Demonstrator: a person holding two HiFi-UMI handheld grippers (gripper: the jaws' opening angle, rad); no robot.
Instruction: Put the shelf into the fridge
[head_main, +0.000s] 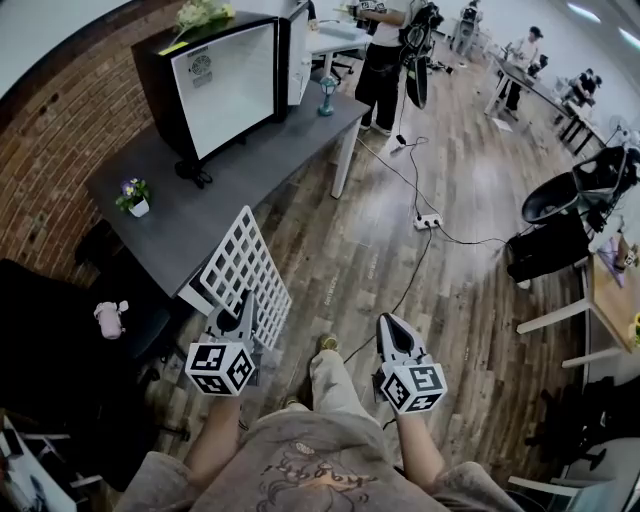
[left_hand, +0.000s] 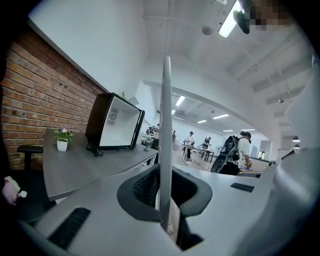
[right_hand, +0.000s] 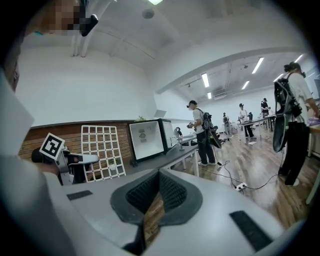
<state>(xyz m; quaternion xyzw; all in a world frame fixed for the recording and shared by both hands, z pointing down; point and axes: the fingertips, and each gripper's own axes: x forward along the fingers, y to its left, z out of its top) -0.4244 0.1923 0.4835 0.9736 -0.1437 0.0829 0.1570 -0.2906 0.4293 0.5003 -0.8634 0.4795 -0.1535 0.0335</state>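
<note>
Beside the table (head_main: 235, 165), left gripper (head_main: 244, 306) clamps shelf (head_main: 245, 258)

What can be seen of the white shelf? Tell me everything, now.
The shelf is a flat white grid of square openings, plastic or coated wire by its look. The left gripper is shut on its lower edge and holds it roughly upright above the wooden floor, beside the near corner of the grey table. In the left gripper view it shows edge-on, a thin strip between the jaws. Whether it touches the table cannot be told.
</note>
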